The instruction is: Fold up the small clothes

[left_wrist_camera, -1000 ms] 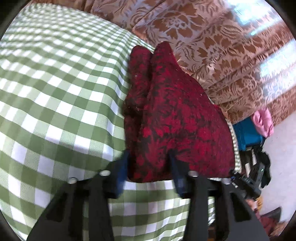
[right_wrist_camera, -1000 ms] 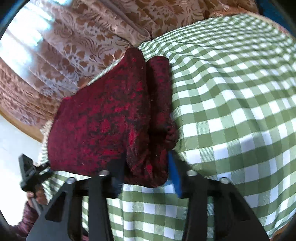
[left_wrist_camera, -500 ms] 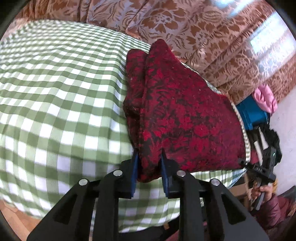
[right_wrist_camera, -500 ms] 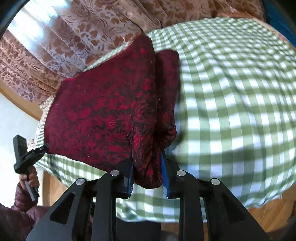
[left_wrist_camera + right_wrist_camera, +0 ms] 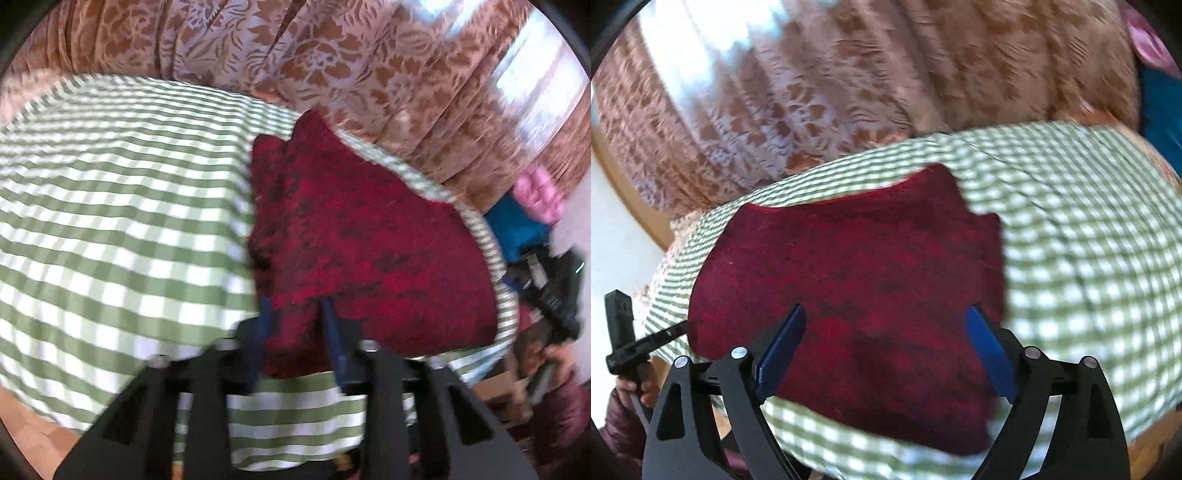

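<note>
A dark red garment lies on a desk covered in green-and-white check cloth, close to the near edge, with patterned brown curtains hanging behind. The person holds a gripper in each hand. The left gripper has its blue-padded jaws closing on the near corner of the garment, a bunch of red cloth pinched between them, so that end is gathered and raised off the desk. The right gripper has its jaws opening wide; the garment lies flat beneath and beyond them, nothing pressed between the pads, so that side looks let go. From the left wrist view the garment runs away from the jaws toward the far edge of the desk, its long axis pointing ahead and slightly right, with a narrower folded strip along its left side. From the right wrist view the same cloth spreads broad, side to side, just under the open jaws. The left hand is the only one with a hold, so the next fold would seem to turn on it. Both views are blurred.
</note>
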`<state>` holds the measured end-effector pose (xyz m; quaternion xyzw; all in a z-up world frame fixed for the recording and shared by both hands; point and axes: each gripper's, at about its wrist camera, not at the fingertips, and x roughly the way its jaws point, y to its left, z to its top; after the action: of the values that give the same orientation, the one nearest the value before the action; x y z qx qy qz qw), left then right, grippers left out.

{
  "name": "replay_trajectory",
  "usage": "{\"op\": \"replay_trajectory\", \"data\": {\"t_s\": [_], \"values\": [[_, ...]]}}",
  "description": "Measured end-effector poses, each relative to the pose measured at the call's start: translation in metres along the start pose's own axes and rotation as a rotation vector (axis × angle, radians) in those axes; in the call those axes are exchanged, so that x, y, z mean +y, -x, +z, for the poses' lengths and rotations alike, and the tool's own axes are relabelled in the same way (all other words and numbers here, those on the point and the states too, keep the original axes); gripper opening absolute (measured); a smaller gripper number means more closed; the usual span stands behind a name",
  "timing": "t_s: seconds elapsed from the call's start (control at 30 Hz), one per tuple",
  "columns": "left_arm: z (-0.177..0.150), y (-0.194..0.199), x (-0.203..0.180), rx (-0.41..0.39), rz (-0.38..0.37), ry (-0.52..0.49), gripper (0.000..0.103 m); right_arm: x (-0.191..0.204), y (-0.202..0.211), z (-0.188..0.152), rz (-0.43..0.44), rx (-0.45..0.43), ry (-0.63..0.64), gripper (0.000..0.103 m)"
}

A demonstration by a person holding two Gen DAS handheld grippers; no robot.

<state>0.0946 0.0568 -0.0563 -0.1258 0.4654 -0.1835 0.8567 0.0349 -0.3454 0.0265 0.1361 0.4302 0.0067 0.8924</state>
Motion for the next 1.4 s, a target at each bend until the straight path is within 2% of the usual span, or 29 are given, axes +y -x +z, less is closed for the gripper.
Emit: {"op": "replay_trajectory", "data": {"t_s": [0.07, 0.17, 0.2, 0.33, 0.5, 0.63, 0.77, 0.97, 1.07, 1.17, 1.27, 1.4], "values": [[-0.006, -0.002, 0.002, 0.006, 0.013, -0.003, 0.014, 0.01, -0.018, 0.003, -0.05, 0.021, 0.039, 0.087], [-0.011, 0.0, 0.001, 0.009, 0.03, -0.028, 0.014, -0.001, -0.051, -0.011, -0.156, 0.126, 0.06, 0.087], [-0.012, 0.001, 0.001, 0.007, 0.031, -0.028, 0.014, -0.008, -0.057, -0.019, -0.15, 0.129, 0.064, 0.087], [-0.005, 0.01, -0.006, -0.038, 0.082, -0.05, 0.037, -0.011, -0.054, -0.027, -0.132, 0.07, 0.077, 0.089], [0.015, 0.022, -0.023, -0.101, 0.188, -0.124, 0.046, -0.005, -0.058, -0.029, -0.151, 0.054, 0.085, 0.095], [0.028, 0.026, -0.035, -0.136, 0.241, -0.16, 0.059, -0.006, -0.058, -0.027, -0.153, 0.059, 0.074, 0.096], [0.038, 0.025, -0.042, -0.153, 0.271, -0.182, 0.067, -0.006, -0.059, -0.026, -0.136, 0.063, 0.065, 0.1], [0.051, 0.017, -0.045, -0.167, 0.315, -0.191, 0.071, -0.009, -0.06, -0.024, -0.113, 0.079, 0.041, 0.1], [0.057, 0.012, -0.041, -0.156, 0.275, -0.167, 0.071, -0.011, -0.06, -0.024, -0.099, 0.083, 0.04, 0.1], [0.071, 0.004, -0.034, -0.136, 0.203, -0.133, 0.071, -0.012, -0.061, -0.024, -0.09, 0.085, 0.039, 0.1], [0.094, -0.013, -0.024, -0.098, 0.116, -0.076, 0.071, -0.014, -0.06, -0.023, -0.078, 0.082, 0.03, 0.1], [0.114, -0.044, -0.017, -0.023, 0.065, -0.016, 0.07, -0.016, -0.058, -0.025, -0.059, 0.056, 0.014, 0.1]]}}
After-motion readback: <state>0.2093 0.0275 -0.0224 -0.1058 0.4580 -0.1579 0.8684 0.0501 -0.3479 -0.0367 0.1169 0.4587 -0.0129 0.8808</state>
